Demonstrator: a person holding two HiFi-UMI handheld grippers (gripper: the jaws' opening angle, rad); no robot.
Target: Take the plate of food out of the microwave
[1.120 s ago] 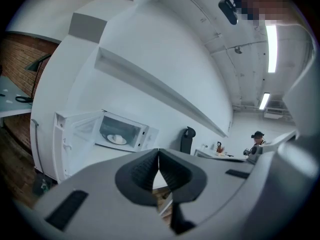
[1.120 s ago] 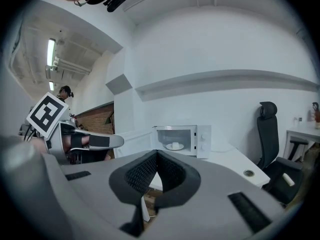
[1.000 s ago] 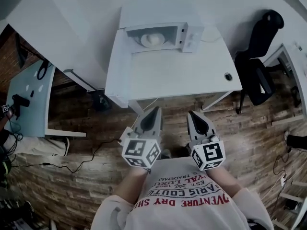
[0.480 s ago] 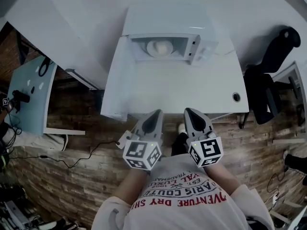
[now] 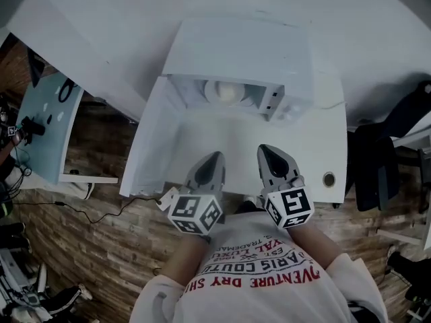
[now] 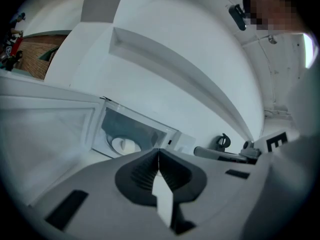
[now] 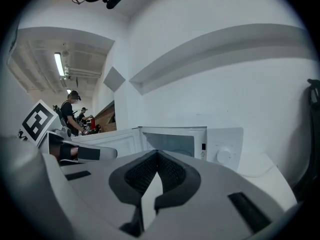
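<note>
While microwave (image 5: 237, 49) stands open on table (image 5: 316, 147), plate (image 5: 225, 91) sits inside cavity, pale food on it. Door (image 6: 50, 129) swung out to left. Left gripper (image 5: 210, 161): jaws pressed together, nothing between, over table's near edge. Right gripper (image 5: 271, 155): jaws likewise closed, empty. Both point toward microwave, well apart from plate. Dark chair (image 5: 384, 160) right of table.

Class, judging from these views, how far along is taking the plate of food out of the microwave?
Done: the microwave door is open. In hand: left gripper and right gripper, both shut and empty, hover at the table edge. Left: grip the plate of food inside, lift it out.
</note>
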